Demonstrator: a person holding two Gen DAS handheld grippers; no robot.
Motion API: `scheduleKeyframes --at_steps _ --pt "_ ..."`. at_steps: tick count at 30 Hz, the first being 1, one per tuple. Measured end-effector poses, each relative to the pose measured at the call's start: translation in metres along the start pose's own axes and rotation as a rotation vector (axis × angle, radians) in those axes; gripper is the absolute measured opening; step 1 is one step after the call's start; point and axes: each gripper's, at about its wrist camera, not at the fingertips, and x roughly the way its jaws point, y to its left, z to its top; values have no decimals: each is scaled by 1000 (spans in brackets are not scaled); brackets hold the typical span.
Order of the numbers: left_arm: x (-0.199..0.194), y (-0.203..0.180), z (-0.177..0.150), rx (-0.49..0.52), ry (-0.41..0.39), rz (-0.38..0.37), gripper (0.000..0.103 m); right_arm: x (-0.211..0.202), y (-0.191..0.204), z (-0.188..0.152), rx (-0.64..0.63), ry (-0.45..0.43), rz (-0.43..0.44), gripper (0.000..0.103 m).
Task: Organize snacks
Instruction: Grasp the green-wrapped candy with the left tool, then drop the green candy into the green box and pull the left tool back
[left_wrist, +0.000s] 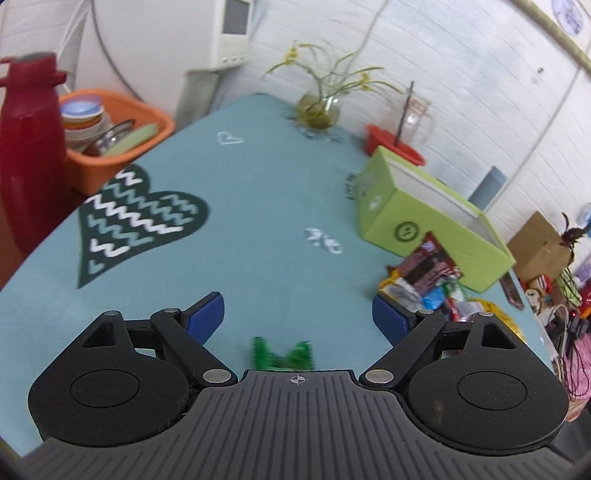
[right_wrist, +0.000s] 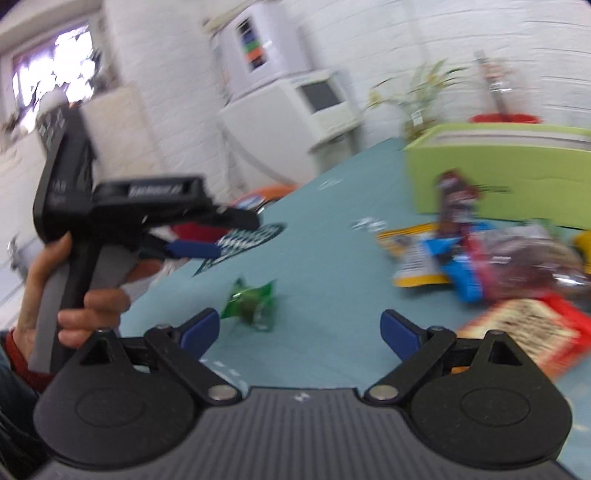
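Note:
A small green snack packet (left_wrist: 282, 354) lies on the teal tablecloth (left_wrist: 258, 206) just below my open, empty left gripper (left_wrist: 297, 317); it also shows in the right wrist view (right_wrist: 253, 301), left of my open, empty right gripper (right_wrist: 300, 332). The left gripper (right_wrist: 195, 236) shows there too, held above the cloth. A pile of mixed snack packets (left_wrist: 428, 280) lies against an open lime-green box (left_wrist: 424, 218). In the right wrist view the pile (right_wrist: 480, 258) and box (right_wrist: 498, 173) are blurred.
A red flask (left_wrist: 29, 147) and an orange tub of dishes (left_wrist: 114, 133) stand at the left table edge. A plant in a glass vase (left_wrist: 319, 107), a red bowl (left_wrist: 395, 147) and a glass jug (left_wrist: 417, 118) stand at the back. Clutter sits beyond the right edge.

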Motion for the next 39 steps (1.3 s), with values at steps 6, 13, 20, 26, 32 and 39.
scheduleKeyframes --at_steps 6,13,20,26,32,39 --pt "17 21 -10 15 73 -21 62 61 37 13 -156 101 -2 93" --pt "30 21 -22 28 146 -123 19 84 50 10 -247 143 -8 79" --pt "30 1 -37 26 177 -199 7 58 36 -3 -252 126 -41 64" --pt "40 -36 -41 38 242 -276 2 17 13 -14 -146 87 -95 56" --pt "44 -86 -16 96 218 -404 1 -27 -14 9 -115 -18 -172 57" --pt "65 -141 34 153 163 -444 0 -40 -53 62 -157 -73 -247 57"
